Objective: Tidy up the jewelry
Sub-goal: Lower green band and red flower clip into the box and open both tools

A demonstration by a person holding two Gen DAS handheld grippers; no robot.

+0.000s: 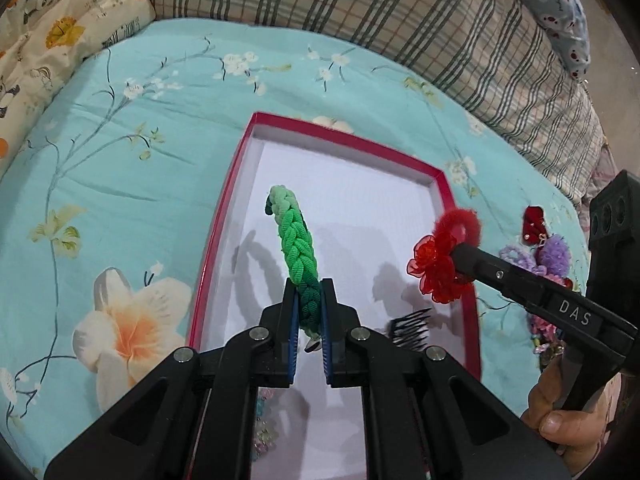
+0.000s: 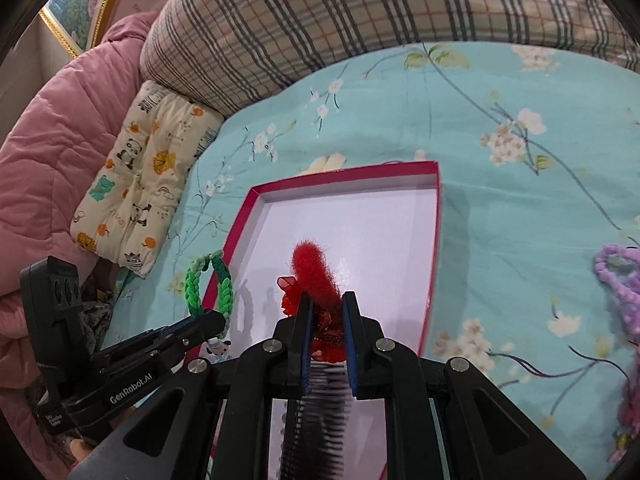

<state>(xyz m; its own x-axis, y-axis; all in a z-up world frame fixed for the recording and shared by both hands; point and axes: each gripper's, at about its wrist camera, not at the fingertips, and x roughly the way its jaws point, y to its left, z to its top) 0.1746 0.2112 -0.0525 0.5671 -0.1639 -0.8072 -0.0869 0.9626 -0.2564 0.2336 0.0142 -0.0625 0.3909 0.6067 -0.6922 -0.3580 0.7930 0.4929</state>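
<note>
My left gripper [image 1: 309,304] is shut on a braided green hair tie [image 1: 294,240], which stands up over the white floor of a red-rimmed box [image 1: 224,216]. My right gripper [image 2: 325,316] is shut on a fuzzy red hair tie with a red flower [image 2: 314,270], held above the same box [image 2: 434,240]. In the left wrist view the right gripper [image 1: 456,252] comes in from the right with the red tie [image 1: 442,256] over the box's right side. In the right wrist view the left gripper [image 2: 216,322] holds the green tie [image 2: 210,284] at the box's left rim.
A black hair comb [image 1: 410,326] lies inside the box near its front. Purple and red hair accessories [image 1: 540,248] lie heaped on the turquoise floral bedsheet [image 1: 160,184] right of the box. A plaid pillow [image 1: 360,8] and a panda-print cushion [image 2: 136,184] border the bed. A hand [image 1: 560,412] grips the right tool.
</note>
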